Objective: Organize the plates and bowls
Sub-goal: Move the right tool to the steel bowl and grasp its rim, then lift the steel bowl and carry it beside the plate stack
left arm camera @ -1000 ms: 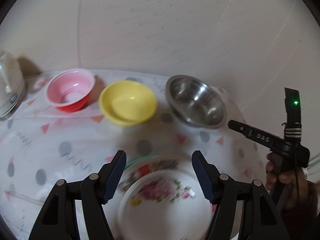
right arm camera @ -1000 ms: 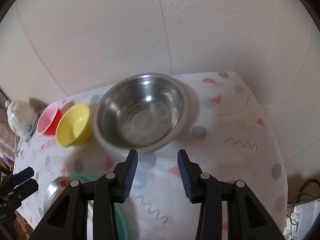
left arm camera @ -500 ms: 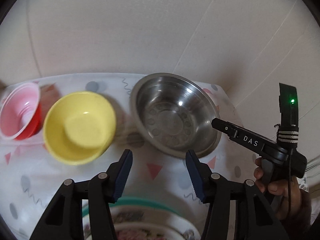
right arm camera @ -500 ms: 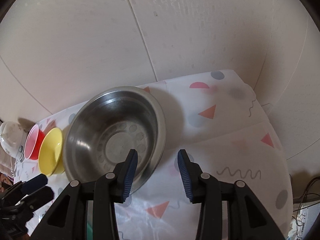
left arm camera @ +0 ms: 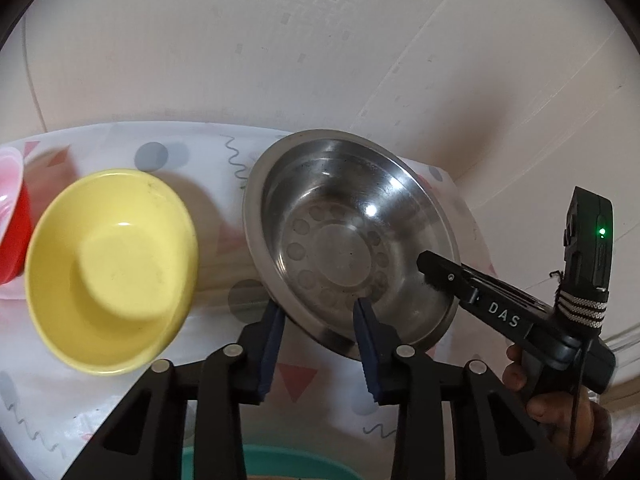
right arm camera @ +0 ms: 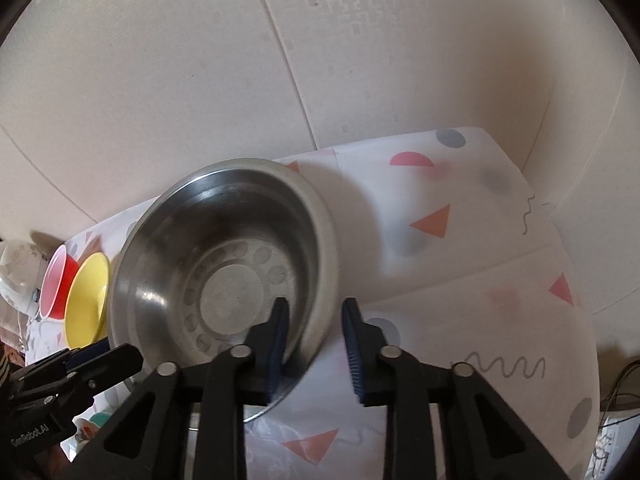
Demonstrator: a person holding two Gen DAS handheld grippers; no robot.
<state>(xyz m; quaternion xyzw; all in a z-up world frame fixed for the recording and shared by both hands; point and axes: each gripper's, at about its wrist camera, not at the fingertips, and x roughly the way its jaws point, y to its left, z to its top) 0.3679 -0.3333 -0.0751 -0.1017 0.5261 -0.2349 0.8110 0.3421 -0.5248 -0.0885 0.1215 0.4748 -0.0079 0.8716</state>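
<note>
A steel bowl (left arm camera: 348,240) stands on the patterned cloth, right of a yellow bowl (left arm camera: 112,268) and a red bowl with a pink inside (left arm camera: 10,220). My left gripper (left arm camera: 320,320) straddles the steel bowl's near rim, one finger outside and one inside. Its jaws are closing and the pads are still clear of the rim. My right gripper (right arm camera: 314,320) straddles the right wall of the same steel bowl (right arm camera: 224,272). Its left finger is inside, its right finger outside, and its jaws are closing with a gap left.
A teal plate (left arm camera: 260,460) lies just under my left gripper at the near edge. A white appliance (right arm camera: 16,276) stands at the far left beyond the red bowl (right arm camera: 60,280). Walls enclose the table at back and right. The cloth (right arm camera: 460,280) to the right is bare.
My left gripper left the floral plate stack, swung right past the yellow bowl and dropped onto the steel bowl's rim, jaws narrowing. My right gripper came down over the bowl's right wall and narrowed too.
</note>
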